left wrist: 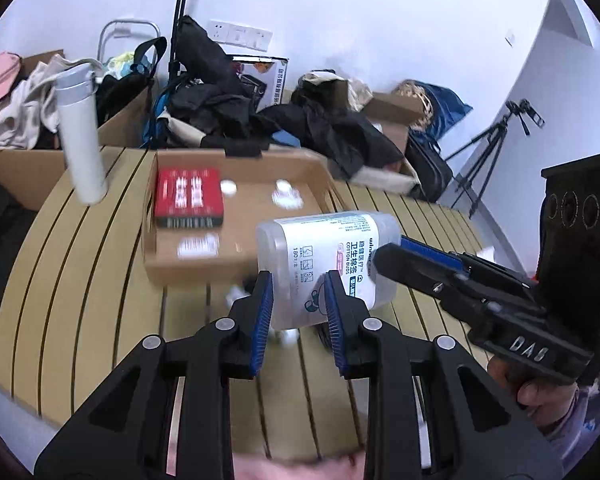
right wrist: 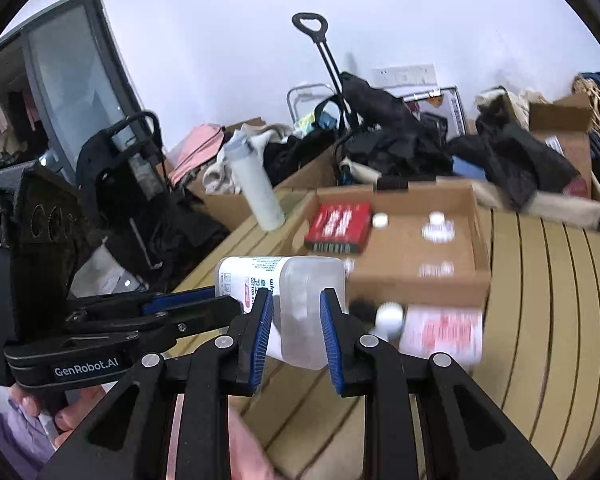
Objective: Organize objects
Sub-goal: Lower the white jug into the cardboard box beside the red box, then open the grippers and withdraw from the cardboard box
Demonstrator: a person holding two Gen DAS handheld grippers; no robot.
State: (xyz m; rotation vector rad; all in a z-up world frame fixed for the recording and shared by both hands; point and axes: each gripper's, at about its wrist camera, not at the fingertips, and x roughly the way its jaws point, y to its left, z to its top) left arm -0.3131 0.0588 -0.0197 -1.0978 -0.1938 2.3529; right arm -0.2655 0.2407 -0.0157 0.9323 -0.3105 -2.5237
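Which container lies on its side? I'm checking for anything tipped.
The clear cotton bud box, held off the table by both grippers. The white bottle stands upright at the table's far left corner.

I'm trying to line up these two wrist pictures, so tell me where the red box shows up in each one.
Left wrist: red box left of centre, in the cardboard tray's far left corner.
Right wrist: red box just above centre, same tray corner.
Shared landmark: white bottle, left of the tray.
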